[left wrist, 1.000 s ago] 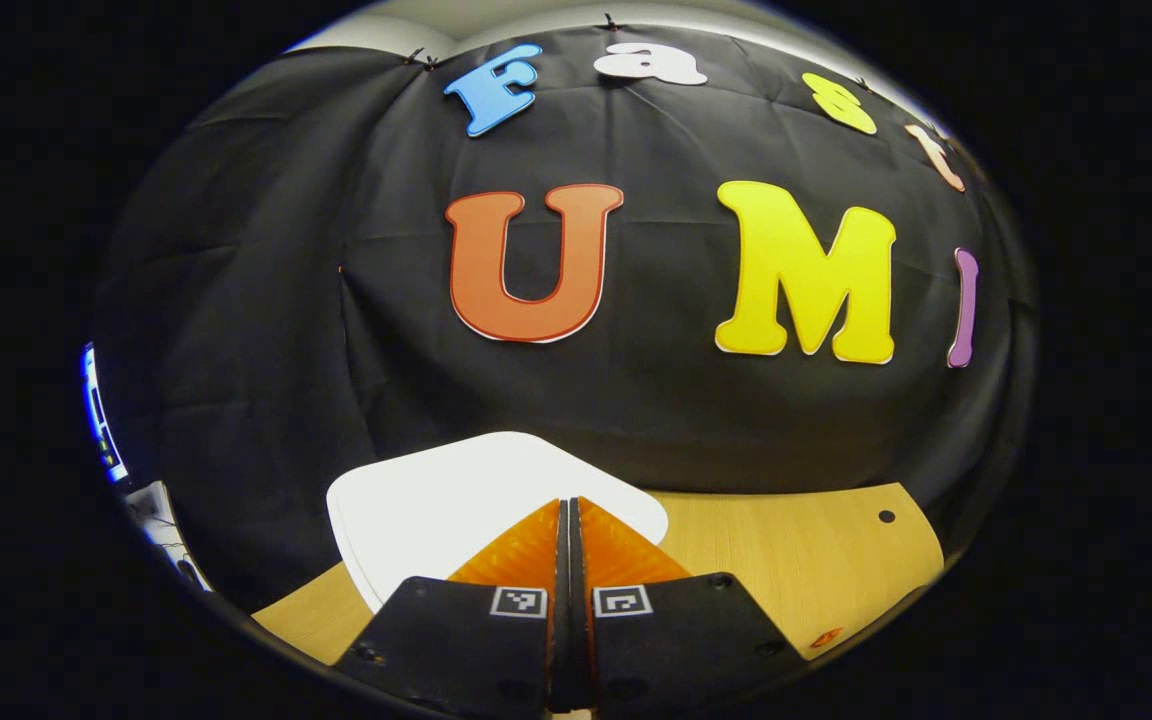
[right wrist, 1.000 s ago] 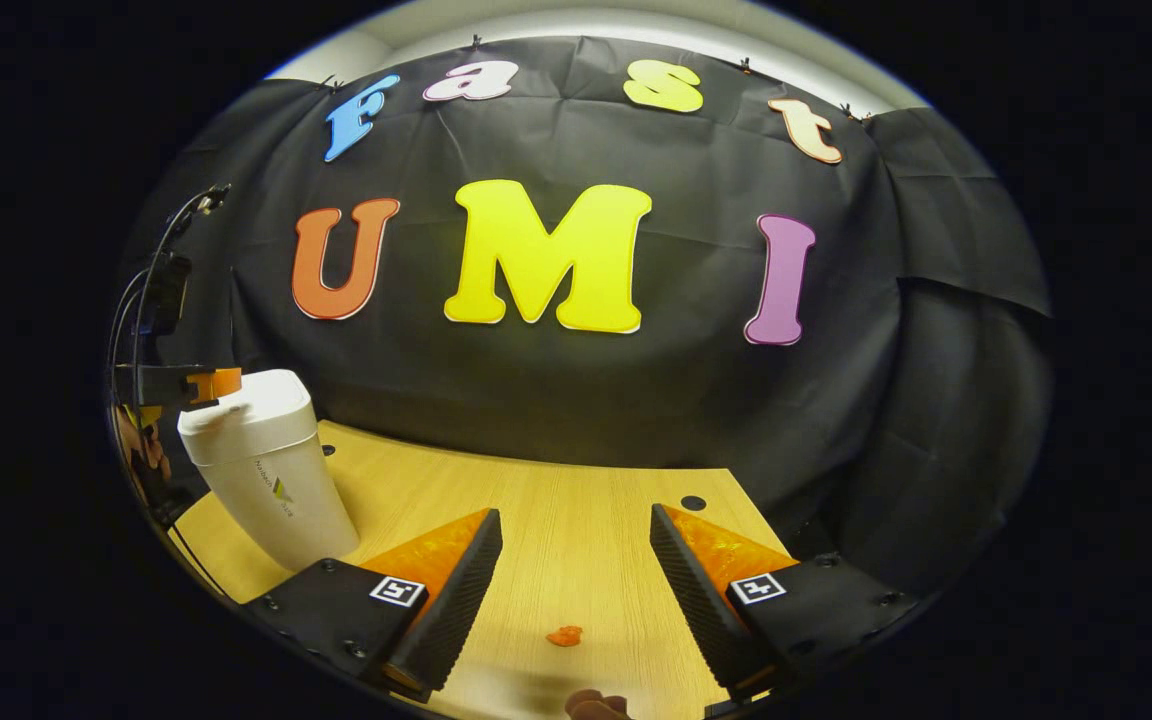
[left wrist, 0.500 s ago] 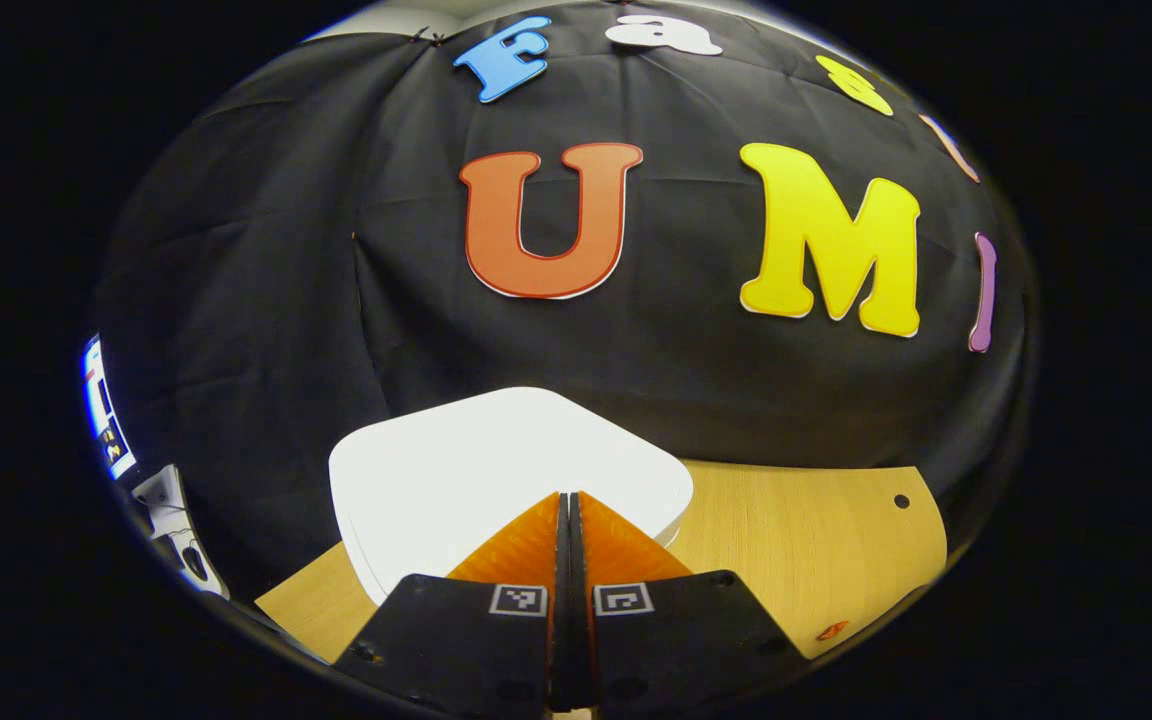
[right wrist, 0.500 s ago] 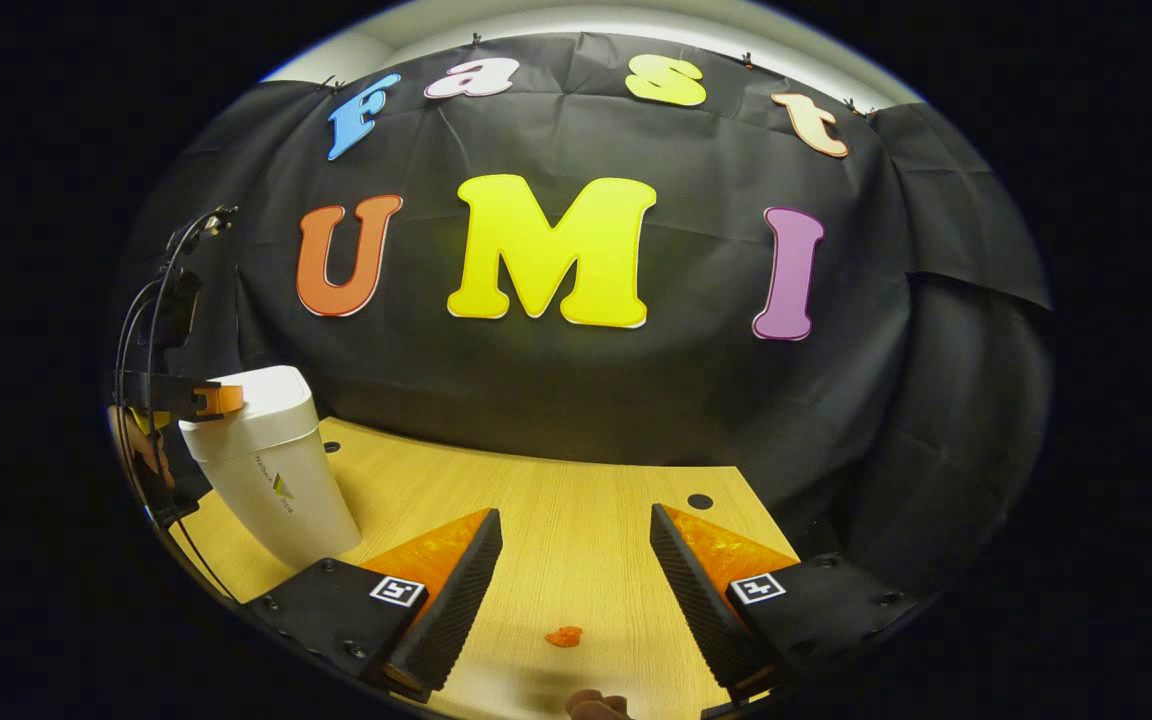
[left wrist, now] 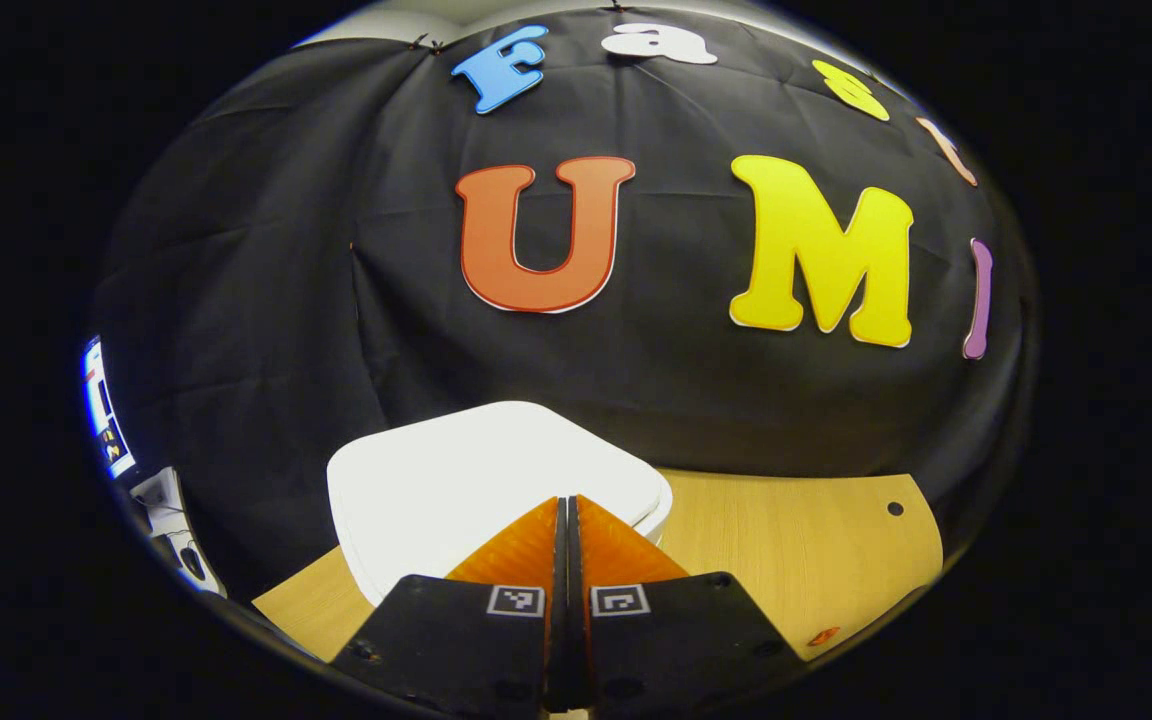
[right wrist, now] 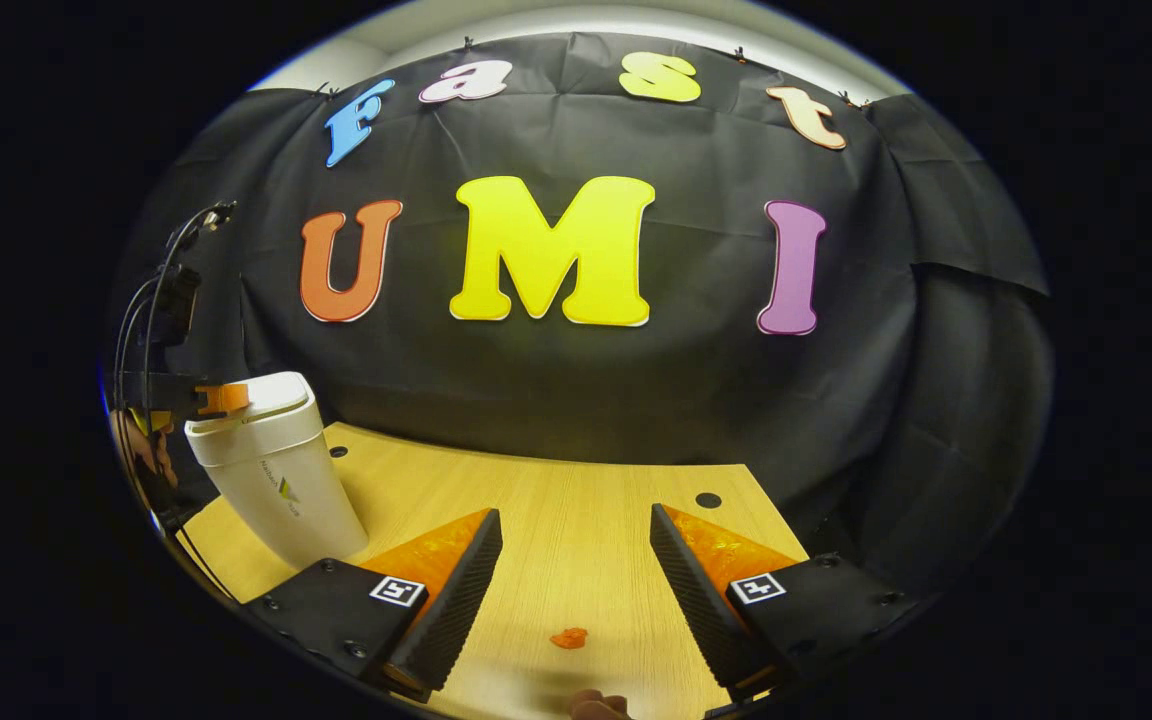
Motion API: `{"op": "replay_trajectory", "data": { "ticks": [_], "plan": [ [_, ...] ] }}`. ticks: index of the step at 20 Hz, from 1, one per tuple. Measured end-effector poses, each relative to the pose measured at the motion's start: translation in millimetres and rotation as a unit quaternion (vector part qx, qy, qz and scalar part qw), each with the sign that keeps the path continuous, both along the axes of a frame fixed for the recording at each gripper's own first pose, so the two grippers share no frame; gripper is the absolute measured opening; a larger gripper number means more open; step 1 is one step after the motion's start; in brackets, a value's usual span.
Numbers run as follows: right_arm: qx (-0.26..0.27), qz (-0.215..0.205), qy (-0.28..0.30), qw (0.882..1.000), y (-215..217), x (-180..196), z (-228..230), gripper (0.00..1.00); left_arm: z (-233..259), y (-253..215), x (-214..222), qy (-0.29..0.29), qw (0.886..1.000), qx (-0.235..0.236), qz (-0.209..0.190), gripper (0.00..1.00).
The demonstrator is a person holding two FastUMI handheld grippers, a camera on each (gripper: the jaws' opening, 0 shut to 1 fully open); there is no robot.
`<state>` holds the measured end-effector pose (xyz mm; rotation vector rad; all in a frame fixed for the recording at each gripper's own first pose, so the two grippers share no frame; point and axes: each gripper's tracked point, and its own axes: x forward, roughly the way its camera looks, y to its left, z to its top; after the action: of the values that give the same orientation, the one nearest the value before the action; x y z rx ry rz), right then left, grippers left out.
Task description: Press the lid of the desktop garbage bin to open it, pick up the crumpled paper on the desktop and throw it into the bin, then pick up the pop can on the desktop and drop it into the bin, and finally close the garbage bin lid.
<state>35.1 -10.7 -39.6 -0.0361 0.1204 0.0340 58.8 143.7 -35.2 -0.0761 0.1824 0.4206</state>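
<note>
Pressing down on the white lid [left wrist: 481,470] is the job of our left gripper [left wrist: 566,515], whose two fingers are squeezed flat together with nothing between them, so they work like one poking stick. Their tip sits on the near edge of the lid, and we think the push is to make the lid pop open or click shut; we cannot tell which. In the right gripper view the bin [right wrist: 271,465] stands at the far left of the wooden table [right wrist: 586,520], with the left gripper [right wrist: 221,398] resting on top of it. Our right gripper [right wrist: 576,550] waits well apart from the bin, low over the table, fingers spread wide and holding nothing. A tiny orange bit [right wrist: 568,637] lies on the wood between them.
</note>
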Motion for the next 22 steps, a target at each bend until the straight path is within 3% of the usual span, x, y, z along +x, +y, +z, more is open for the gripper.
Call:
{"op": "replay_trajectory", "data": {
  "ticks": [4,10,11,13,16,21,22],
  "plan": [
    [0.008,0.002,0.001,1.000,-5.9,-3.9,-0.7,0.94,20.4,-19.7,-6.5,-0.017,0.999,0.021,-0.020,0.04],
    [0.015,-0.001,0.015,1.000,-16.4,-12.4,-12.7,0.94,31.8,-61.2,-29.6,-0.047,0.998,0.002,-0.051,0.13],
    [0.015,0.000,0.018,1.000,-15.9,-13.6,-16.2,0.94,32.0,-68.5,-34.8,-0.049,0.997,0.007,-0.058,0.26],
    [0.014,0.003,0.026,1.000,-15.8,-15.3,-26.0,0.94,25.8,-79.8,-43.7,-0.042,0.997,0.023,-0.066,0.37],
    [0.009,0.002,0.050,0.999,-17.8,-14.1,-47.3,0.94,18.0,-97.9,-53.3,-0.037,0.995,0.034,-0.082,0.45],
    [0.017,-0.003,0.107,0.994,-19.9,-6.0,-89.0,0.94,-11.1,-126.0,-68.3,-0.018,0.994,0.008,-0.107,0.77],
    [0.019,-0.004,0.123,0.992,-19.2,-3.8,-98.0,0.94,-17.0,-130.0,-70.5,-0.013,0.994,0.009,-0.110,0.80]
  ]
}}
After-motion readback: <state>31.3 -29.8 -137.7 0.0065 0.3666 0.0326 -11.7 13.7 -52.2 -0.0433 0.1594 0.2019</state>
